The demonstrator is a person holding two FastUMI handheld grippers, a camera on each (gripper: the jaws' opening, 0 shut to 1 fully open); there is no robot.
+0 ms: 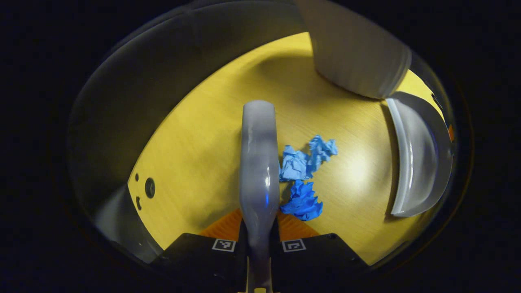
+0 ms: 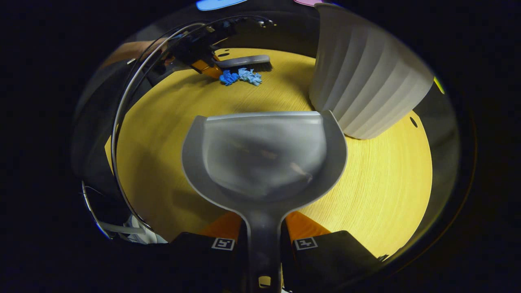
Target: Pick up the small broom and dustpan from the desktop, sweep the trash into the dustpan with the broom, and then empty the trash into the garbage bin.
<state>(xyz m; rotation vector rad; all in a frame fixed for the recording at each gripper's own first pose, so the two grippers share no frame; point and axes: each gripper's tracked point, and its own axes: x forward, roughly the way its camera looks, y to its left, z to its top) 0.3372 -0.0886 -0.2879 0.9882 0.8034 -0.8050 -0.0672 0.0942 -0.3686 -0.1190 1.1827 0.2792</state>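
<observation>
Clamped in the left hand-held gripper (image 1: 259,244), the broom (image 1: 258,162) is held just beside the blue paper trash (image 1: 304,175); the dustpan (image 2: 264,158) is gripped by its handle in the right hand-held gripper (image 2: 263,244), well apart on the worktop (image 1: 195,146). Trash could be scattered past the pan's lip, near the bin (image 2: 366,81).

Grey broom (image 1: 259,162) beside blue trash (image 1: 303,179)

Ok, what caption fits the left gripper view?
Left tongs hold the broom beside blue paper scraps, dustpan waiting across the desk.
</observation>
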